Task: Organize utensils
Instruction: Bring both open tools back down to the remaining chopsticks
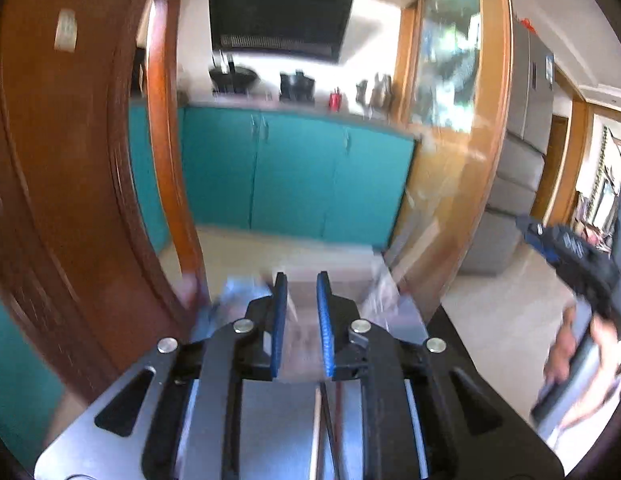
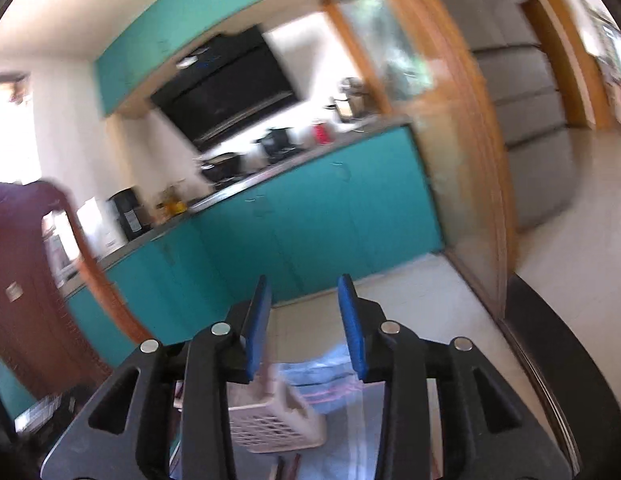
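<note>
Both grippers spread and empty: right gripper (image 2: 306, 324) sits nearer the white perforated plastic utensil caddy (image 2: 276, 424), low centre frame just below its fingers, thin sticks beneath it; left gripper (image 1: 302, 324) aims at blurred plastic.

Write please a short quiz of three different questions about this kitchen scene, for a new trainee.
1. True or false: the right hand-held gripper is clamped on a spoon.
2. Multiple choice: what colour are the lower cabinet doors behind the left hand-held gripper? A) teal B) white C) red
3. Short answer: which container lies just below the right hand-held gripper's fingers?

Key
1. False. Its jaws stand apart with nothing between them.
2. A.
3. A pale perforated utensil basket, on clear plastic bags.
</note>
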